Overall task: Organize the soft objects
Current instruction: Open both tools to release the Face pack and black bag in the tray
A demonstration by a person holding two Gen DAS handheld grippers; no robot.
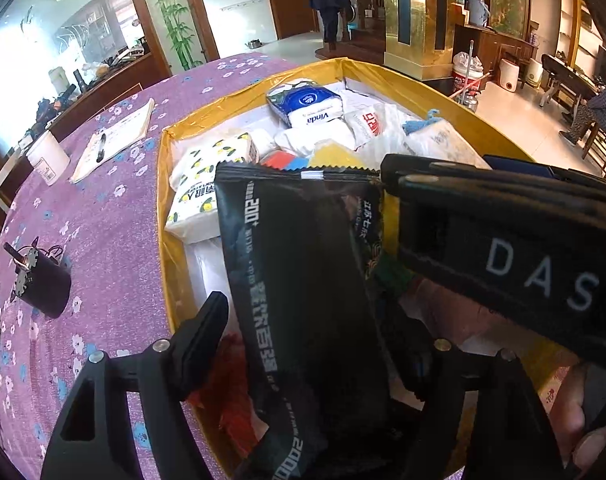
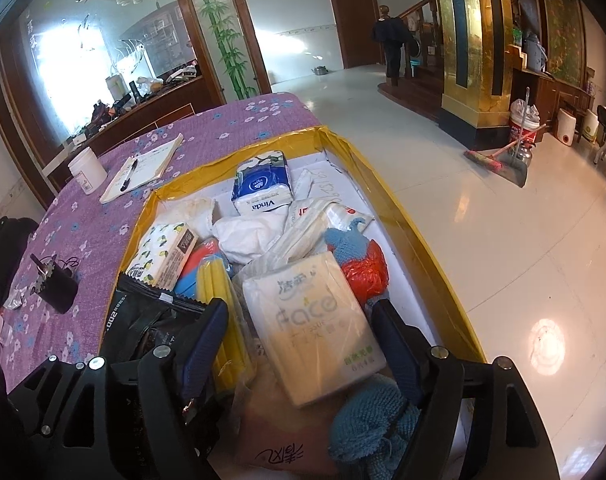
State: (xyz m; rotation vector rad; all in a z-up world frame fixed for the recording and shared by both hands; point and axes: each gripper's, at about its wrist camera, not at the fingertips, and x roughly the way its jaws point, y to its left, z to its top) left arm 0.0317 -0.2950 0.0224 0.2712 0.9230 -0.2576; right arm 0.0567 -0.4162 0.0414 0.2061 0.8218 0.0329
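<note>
A yellow-rimmed box [image 1: 263, 76] on the purple table holds several soft packs: a blue Vinda tissue pack [image 1: 307, 106], a lemon-print pack [image 1: 207, 184] and white bags. My left gripper [image 1: 319, 344] stands open around a black foil pack [image 1: 303, 280] that lies between its fingers over the box. The right gripper's body crosses the left wrist view at the right. In the right wrist view my right gripper [image 2: 301, 344] is open above a cream Face tissue pack [image 2: 315, 328], with the black pack [image 2: 151, 320] at its left. The box rim [image 2: 423, 240] runs along the right.
On the purple flowered cloth [image 1: 103, 240] lie a notebook with a pen [image 1: 115, 140], a white jar [image 1: 47, 156] and a black pouch with keys [image 1: 43, 280]. A blue knitted cloth [image 2: 371, 420] and an orange bag [image 2: 363, 268] lie in the box. The tiled floor is to the right.
</note>
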